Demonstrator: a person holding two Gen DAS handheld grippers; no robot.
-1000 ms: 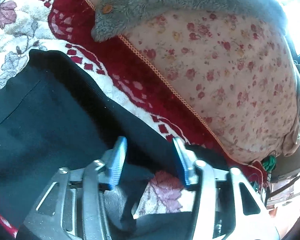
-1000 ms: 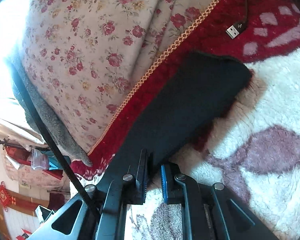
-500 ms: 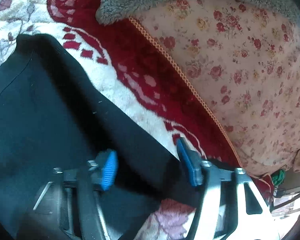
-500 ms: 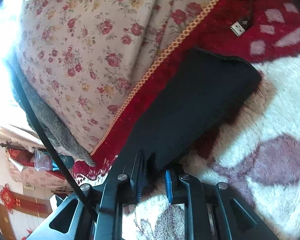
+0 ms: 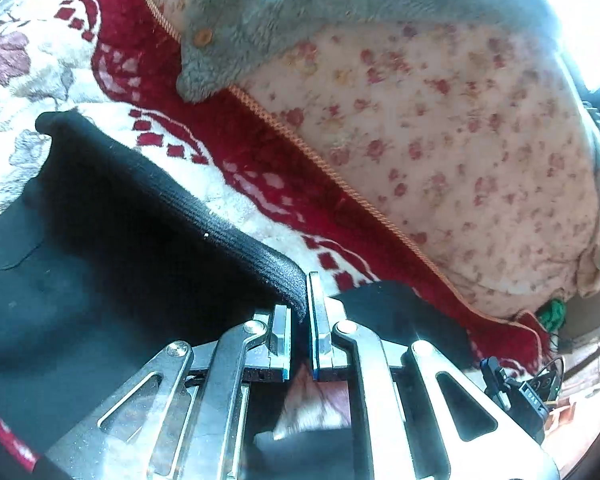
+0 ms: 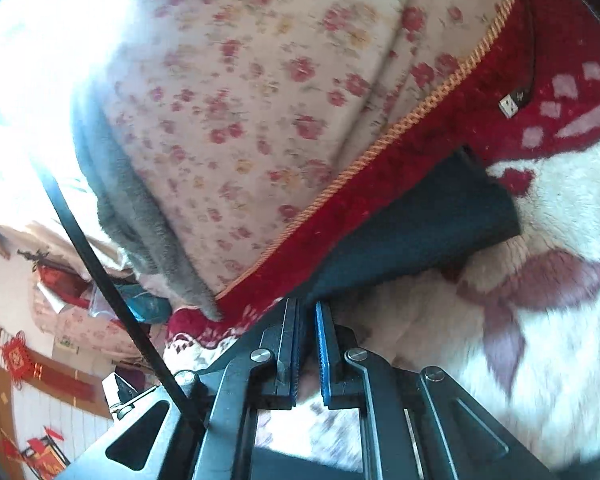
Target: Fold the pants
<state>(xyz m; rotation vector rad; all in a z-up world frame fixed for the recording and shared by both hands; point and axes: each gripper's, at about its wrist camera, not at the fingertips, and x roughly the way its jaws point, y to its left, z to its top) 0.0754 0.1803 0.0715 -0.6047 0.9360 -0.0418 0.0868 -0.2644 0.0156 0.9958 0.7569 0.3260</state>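
Partly hidden behind each gripper's metal frame, the black knit pants (image 5: 100,248) run off the 9 o'clock edge of the left wrist view, so their full outline cannot be made out. The left gripper (image 5: 300,308) has its blue-padded fingers nearly together, pinching the ribbed waistband edge (image 5: 260,252). The right gripper (image 6: 308,320) has its fingers drawn to a narrow gap over the hem of a pant leg (image 6: 412,232); whether the cloth is truly clamped is hard to tell. Pants lie on a red-and-cream plush blanket (image 6: 540,320) on a bed, with a floral quilt (image 5: 440,140) toward 1 o'clock, a grey fleece garment (image 5: 300,20) at 12, and a USB plug (image 6: 510,105) at 2 o'clock.
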